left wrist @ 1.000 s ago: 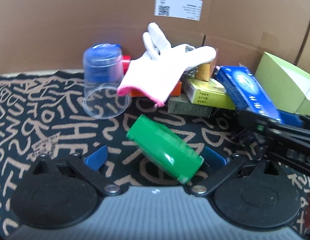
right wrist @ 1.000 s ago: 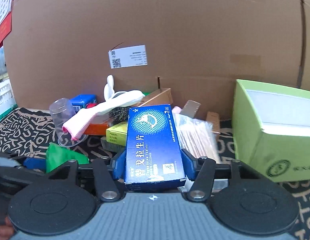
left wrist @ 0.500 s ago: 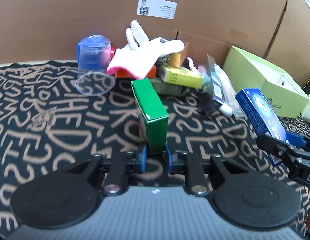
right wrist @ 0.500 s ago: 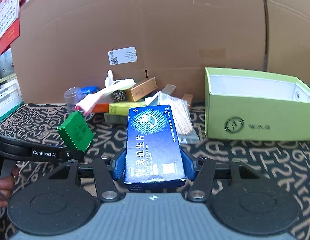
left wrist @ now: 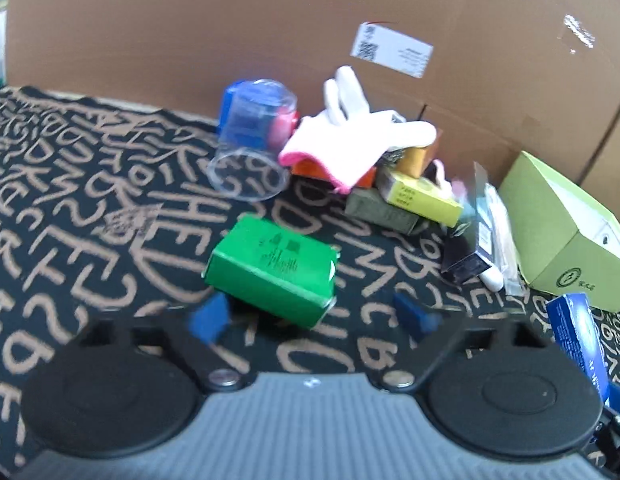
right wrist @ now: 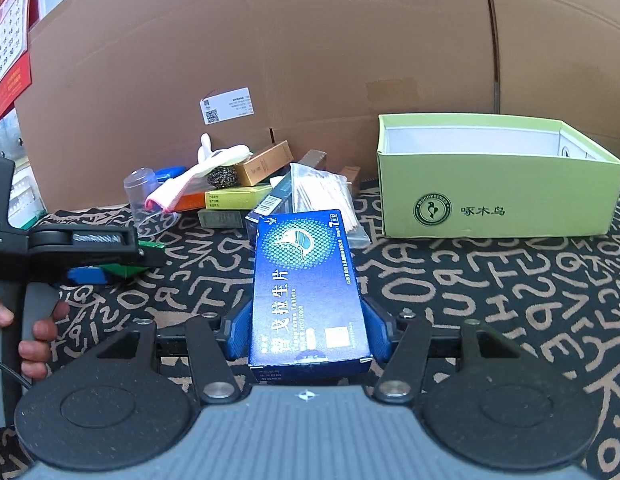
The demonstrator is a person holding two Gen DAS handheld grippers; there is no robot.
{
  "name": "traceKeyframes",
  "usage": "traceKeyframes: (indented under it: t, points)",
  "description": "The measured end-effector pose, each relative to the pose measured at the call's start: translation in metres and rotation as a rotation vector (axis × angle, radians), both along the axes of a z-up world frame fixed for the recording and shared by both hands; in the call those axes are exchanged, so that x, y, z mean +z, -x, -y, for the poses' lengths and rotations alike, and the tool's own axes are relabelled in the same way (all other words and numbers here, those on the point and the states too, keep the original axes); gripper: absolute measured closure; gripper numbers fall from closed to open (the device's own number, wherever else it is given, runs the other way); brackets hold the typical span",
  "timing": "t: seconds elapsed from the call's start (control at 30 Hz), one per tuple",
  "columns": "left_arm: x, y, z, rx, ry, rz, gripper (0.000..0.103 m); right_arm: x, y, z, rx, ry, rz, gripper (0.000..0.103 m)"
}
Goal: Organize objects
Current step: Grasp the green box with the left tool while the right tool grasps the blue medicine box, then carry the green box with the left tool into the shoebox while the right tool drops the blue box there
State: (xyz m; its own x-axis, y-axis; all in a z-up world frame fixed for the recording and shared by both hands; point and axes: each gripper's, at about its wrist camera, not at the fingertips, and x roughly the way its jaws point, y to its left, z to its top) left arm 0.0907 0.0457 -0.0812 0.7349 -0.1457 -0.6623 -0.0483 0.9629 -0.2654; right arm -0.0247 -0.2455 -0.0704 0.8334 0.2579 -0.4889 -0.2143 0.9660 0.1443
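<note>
My left gripper (left wrist: 312, 318) is open; a green box (left wrist: 272, 270) lies flat on the patterned cloth between and just ahead of its blue fingertips, free of them. My right gripper (right wrist: 308, 330) is shut on a blue tablet box (right wrist: 306, 288), held flat above the cloth. The blue box's edge also shows in the left wrist view (left wrist: 578, 340). A light green open box (right wrist: 494, 178) stands at the right, and shows in the left wrist view (left wrist: 566, 236). In the right wrist view the left gripper (right wrist: 82, 244) is at the left, over the green box (right wrist: 130, 268).
A pile sits against the cardboard wall (right wrist: 270, 60): a clear cup (left wrist: 250, 152), a white and pink glove (left wrist: 350, 144), yellow (left wrist: 422, 196) and dark (left wrist: 380, 212) boxes, a black box (left wrist: 474, 240), a bag of sticks (right wrist: 322, 196). Patterned cloth (right wrist: 490, 288) covers the table.
My left gripper has opened and let go of the green box, which now lies flat on the cloth. My right gripper has drawn back with the blue box still held.
</note>
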Motion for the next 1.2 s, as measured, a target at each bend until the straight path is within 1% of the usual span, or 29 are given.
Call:
traceKeyframes:
  t: [0.03, 0.1, 0.17, 0.23, 0.3, 0.37, 0.43, 0.47, 0.53, 0.63, 0.67, 0.73, 0.77, 0.83, 0.87, 0.9, 0.93, 0.97, 1.0, 1.03, 1.07, 1.1, 1.13, 1.17, 1.2]
  points:
    - [0.000, 0.003, -0.001, -0.001, 0.000, -0.001, 0.000, -0.001, -0.001, 0.000, -0.001, -0.003, -0.003, 0.042]
    - [0.001, 0.010, 0.000, -0.036, -0.024, -0.008, 0.000, -0.003, -0.003, 0.000, -0.004, -0.008, -0.013, 0.042]
    - [0.000, 0.020, 0.000, -0.067, -0.073, -0.013, 0.000, -0.005, -0.004, 0.000, -0.003, -0.012, -0.019, 0.042]
    - [0.001, 0.033, -0.004, -0.082, -0.140, -0.013, 0.000, -0.006, -0.005, 0.000, -0.001, -0.015, -0.021, 0.041]
    - [0.006, 0.039, -0.010, -0.068, -0.187, 0.009, 0.000, -0.007, -0.008, 0.000, -0.005, -0.019, -0.025, 0.041]
    - [0.014, 0.038, -0.017, -0.044, -0.215, 0.062, 0.000, -0.009, -0.011, -0.001, -0.009, -0.027, -0.037, 0.041]
    - [0.021, 0.028, -0.020, -0.034, -0.237, 0.101, 0.000, -0.010, -0.011, -0.004, -0.003, -0.041, -0.046, 0.041]
    - [0.023, 0.020, -0.020, -0.048, -0.243, 0.106, 0.000, -0.010, -0.011, -0.005, 0.004, -0.046, -0.047, 0.042]
    - [0.022, 0.003, -0.015, -0.098, -0.248, 0.088, 0.000, -0.009, -0.009, -0.008, 0.012, -0.046, -0.044, 0.042]
    - [0.013, -0.015, -0.006, -0.190, -0.223, 0.057, 0.000, -0.007, -0.008, -0.007, 0.001, -0.037, -0.042, 0.042]
    - [0.007, -0.020, -0.003, -0.204, -0.238, 0.037, 0.000, -0.007, -0.008, -0.006, -0.004, -0.035, -0.042, 0.042]
    - [-0.007, -0.028, -0.001, -0.184, -0.276, -0.011, 0.000, -0.006, -0.008, -0.005, -0.006, -0.024, -0.042, 0.042]
    - [-0.011, -0.027, -0.003, -0.177, -0.278, 0.013, 0.001, -0.006, -0.008, -0.005, -0.004, -0.019, -0.042, 0.042]
    - [-0.011, -0.022, -0.003, -0.185, -0.285, 0.032, 0.009, -0.007, -0.012, -0.007, -0.003, -0.004, -0.049, 0.042]
    - [-0.009, -0.019, -0.003, -0.200, -0.282, 0.034, 0.017, -0.008, -0.015, -0.010, 0.000, 0.004, -0.055, 0.042]
    - [-0.007, -0.017, -0.003, -0.213, -0.284, 0.031, 0.020, -0.008, -0.018, -0.012, 0.008, 0.011, -0.061, 0.040]
    - [-0.006, -0.016, -0.002, -0.224, -0.287, 0.026, 0.020, -0.008, -0.021, -0.015, 0.015, 0.013, -0.058, 0.039]
    - [-0.006, -0.016, -0.001, -0.225, -0.289, 0.022, 0.019, -0.008, -0.024, -0.019, 0.022, 0.020, -0.058, 0.039]
    - [-0.006, -0.017, 0.001, -0.220, -0.291, 0.018, 0.014, -0.009, -0.028, -0.024, 0.029, 0.034, -0.057, 0.039]
    - [-0.006, -0.018, 0.002, -0.212, -0.290, 0.014, 0.014, -0.011, -0.031, -0.028, 0.032, 0.052, -0.060, 0.039]
    - [-0.006, -0.020, 0.002, -0.211, -0.289, 0.014, 0.018, -0.014, -0.035, -0.032, 0.028, 0.075, -0.072, 0.039]
    - [-0.005, -0.020, 0.004, -0.221, -0.288, 0.019, 0.030, -0.018, -0.038, -0.035, 0.027, 0.093, -0.084, 0.042]
    - [-0.003, -0.018, 0.006, -0.237, -0.289, 0.024, 0.039, -0.018, -0.038, -0.037, 0.021, 0.108, -0.077, 0.043]
    - [-0.001, -0.019, 0.008, -0.253, -0.285, 0.022, 0.043, -0.016, -0.036, -0.037, 0.024, 0.108, -0.068, 0.043]
    - [0.001, -0.018, 0.011, -0.269, -0.281, 0.013, 0.044, -0.015, -0.033, -0.036, 0.031, 0.100, -0.054, 0.043]
